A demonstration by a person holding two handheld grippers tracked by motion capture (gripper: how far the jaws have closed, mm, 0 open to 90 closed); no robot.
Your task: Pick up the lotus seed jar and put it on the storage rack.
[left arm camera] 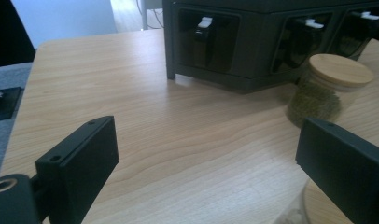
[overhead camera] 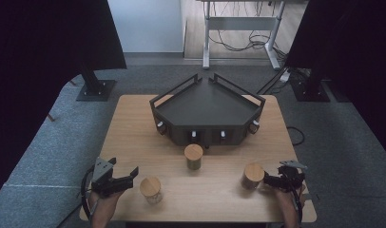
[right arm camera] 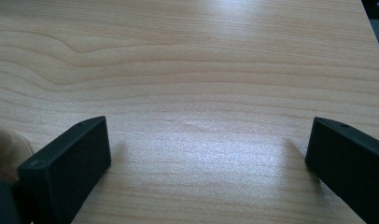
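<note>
Jars with wooden lids, wooden surface (overhead camera: 134,123), two hand-held grippers.
Left hand-held gripper (overhead camera: 127,178): jaws wide, empty; near-left jar (overhead camera: 150,189) just right of it. Right hand-held gripper (overhead camera: 269,181): jaws wide, empty; near-right jar (overhead camera: 253,175) just left. Third jar (overhead camera: 193,156) mid-surface, before dark tray (overhead camera: 207,108).

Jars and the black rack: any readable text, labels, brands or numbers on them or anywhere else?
None readable.
Three jars: plain wooden lids, no label seen.
Black rack: white knobs on its front, no markings legible.
Left gripper and right gripper: no print visible.
</note>
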